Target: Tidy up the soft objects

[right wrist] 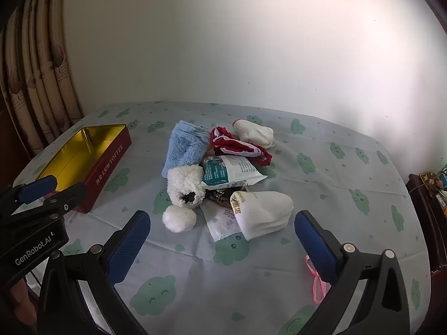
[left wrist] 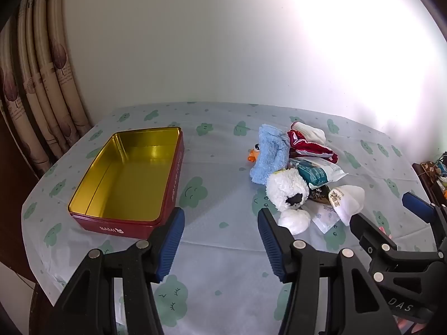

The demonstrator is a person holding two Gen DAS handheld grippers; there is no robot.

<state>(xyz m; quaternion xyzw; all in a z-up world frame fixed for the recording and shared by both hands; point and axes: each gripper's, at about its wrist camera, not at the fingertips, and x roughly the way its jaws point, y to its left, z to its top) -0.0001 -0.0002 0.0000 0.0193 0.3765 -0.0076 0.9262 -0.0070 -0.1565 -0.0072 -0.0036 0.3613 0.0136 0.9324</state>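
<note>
A pile of soft things lies mid-table: a blue towel (right wrist: 185, 146), a white fluffy sock (right wrist: 185, 185), a white ball (right wrist: 179, 218), folded white socks (right wrist: 265, 213), a red-and-white cloth (right wrist: 237, 145), a white glove (right wrist: 255, 132) and a teal-white packet (right wrist: 230, 171). An open red tin (left wrist: 128, 178) with a gold inside stands left of the pile. My left gripper (left wrist: 220, 223) is open and empty, between tin and pile. My right gripper (right wrist: 222, 227) is open and empty, just in front of the folded socks. The pile also shows in the left wrist view (left wrist: 287, 187).
The table wears a pale cloth with green cloud prints (right wrist: 349, 184). A pink ribbon (right wrist: 317, 284) lies near my right finger. Curtains (left wrist: 42, 89) hang at the far left, a white wall behind. A dark shelf with trinkets (right wrist: 431, 184) stands at the right edge.
</note>
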